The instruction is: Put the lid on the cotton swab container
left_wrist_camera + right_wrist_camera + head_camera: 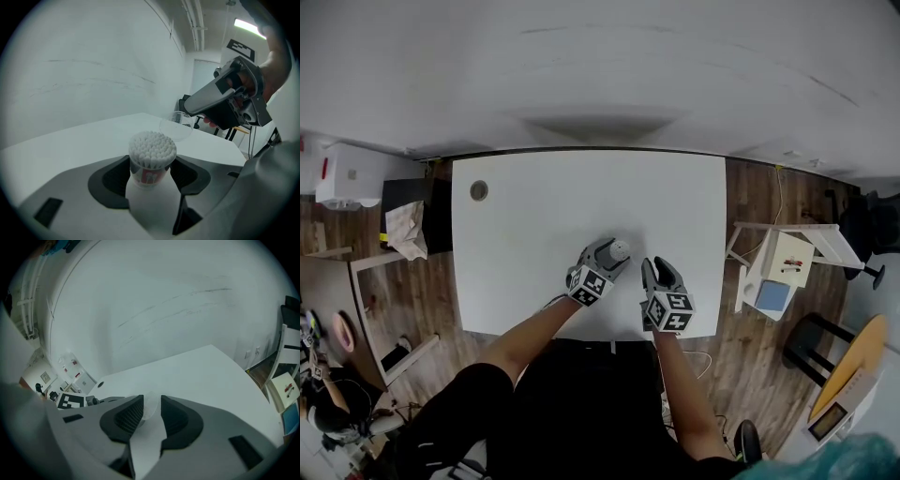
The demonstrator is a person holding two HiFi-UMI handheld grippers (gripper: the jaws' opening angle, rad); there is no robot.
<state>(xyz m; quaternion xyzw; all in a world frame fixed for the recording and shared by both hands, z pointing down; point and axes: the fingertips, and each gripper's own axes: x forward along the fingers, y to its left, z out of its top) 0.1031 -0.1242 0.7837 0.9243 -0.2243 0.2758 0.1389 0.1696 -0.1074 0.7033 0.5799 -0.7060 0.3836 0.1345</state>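
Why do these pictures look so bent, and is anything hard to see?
Head view: wide lens bows the edges of the table. Left gripper view: dark round corners; cotton swab container sharp, clear lid faint. Right gripper view: same lid nearly vanishes against white.

I seem to be working in an office-like workroom: a bare white table (534,234) on wood-plank flooring (431,291), a plain white wall (600,66), a black stool (814,339), ceiling pipes (196,23) and a strip light (247,26) overhead

Head view looks steeply down on the white worktop (544,216); each gripper view sits low behind its jaws, facing across it, the left one also catching the right gripper (190,111).
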